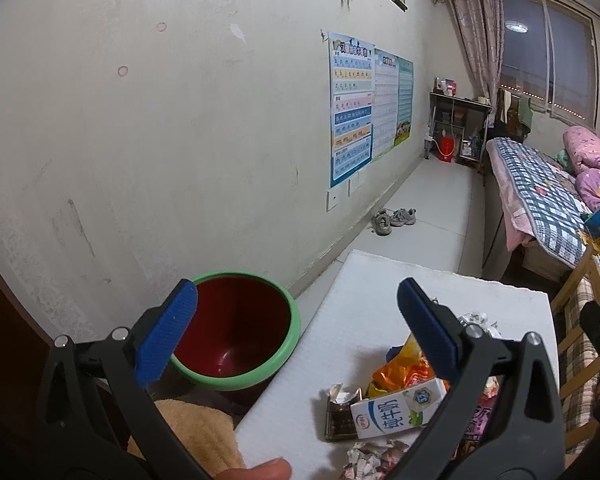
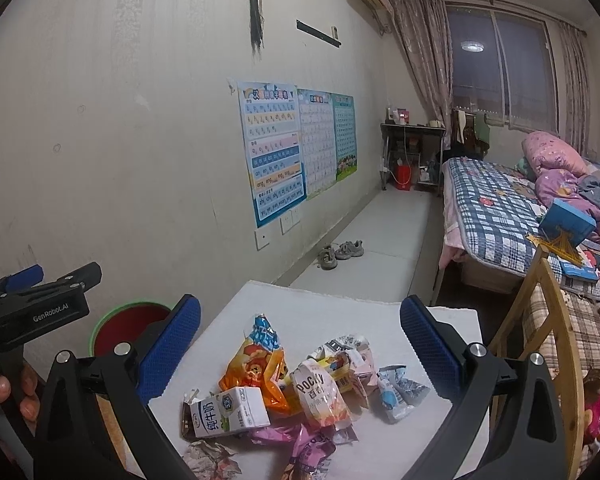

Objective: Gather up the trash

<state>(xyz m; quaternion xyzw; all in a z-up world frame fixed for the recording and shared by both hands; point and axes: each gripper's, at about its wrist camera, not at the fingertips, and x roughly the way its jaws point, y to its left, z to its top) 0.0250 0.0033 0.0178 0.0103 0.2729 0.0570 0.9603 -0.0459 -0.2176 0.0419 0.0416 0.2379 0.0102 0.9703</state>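
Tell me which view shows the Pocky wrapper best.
The right wrist view: the Pocky wrapper lies unobstructed in the pile, its label readable. In the left wrist view the left gripper's right finger hides that part of the pile, so I cannot pick it out.

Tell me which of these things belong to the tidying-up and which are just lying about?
Part of the job: milk carton, orange snack bag, Pocky packet, crumpled paper, red bin with green rim.

Just lying about: shoes, wall posters, bed.
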